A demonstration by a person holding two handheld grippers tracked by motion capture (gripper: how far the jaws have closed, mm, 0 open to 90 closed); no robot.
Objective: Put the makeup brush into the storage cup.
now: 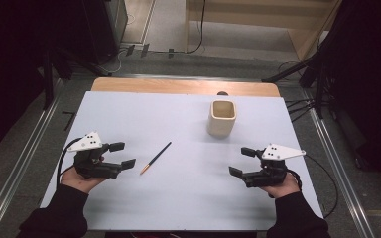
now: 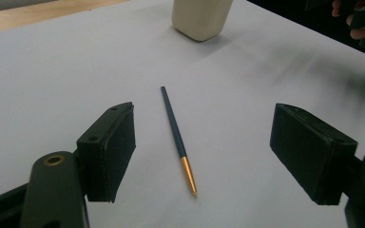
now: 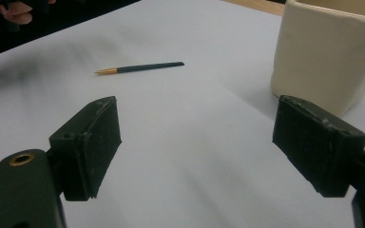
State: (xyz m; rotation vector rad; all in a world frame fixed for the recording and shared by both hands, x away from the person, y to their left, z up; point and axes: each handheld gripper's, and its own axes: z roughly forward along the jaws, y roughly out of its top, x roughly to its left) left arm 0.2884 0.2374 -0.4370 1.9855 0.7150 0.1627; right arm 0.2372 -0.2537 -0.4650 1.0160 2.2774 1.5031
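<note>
Your left gripper (image 1: pixel 122 154), jaws spread, sits just beside the pen (image 1: pixel 155 158); your right gripper (image 1: pixel 242 161), jaws spread, near the cup (image 1: pixel 222 119).

A lab: railed frame (image 1: pixel 20 163) and floor cables (image 1: pixel 198 29) surround the table (image 1: pixel 178 203).

Dark slim pen (image 1: pixel 156 157) with gold tip, flat on white table (image 1: pixel 129 119).

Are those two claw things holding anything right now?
Nothing is held. The left gripper and right gripper are both open; the pencil lies free on the table.
</note>
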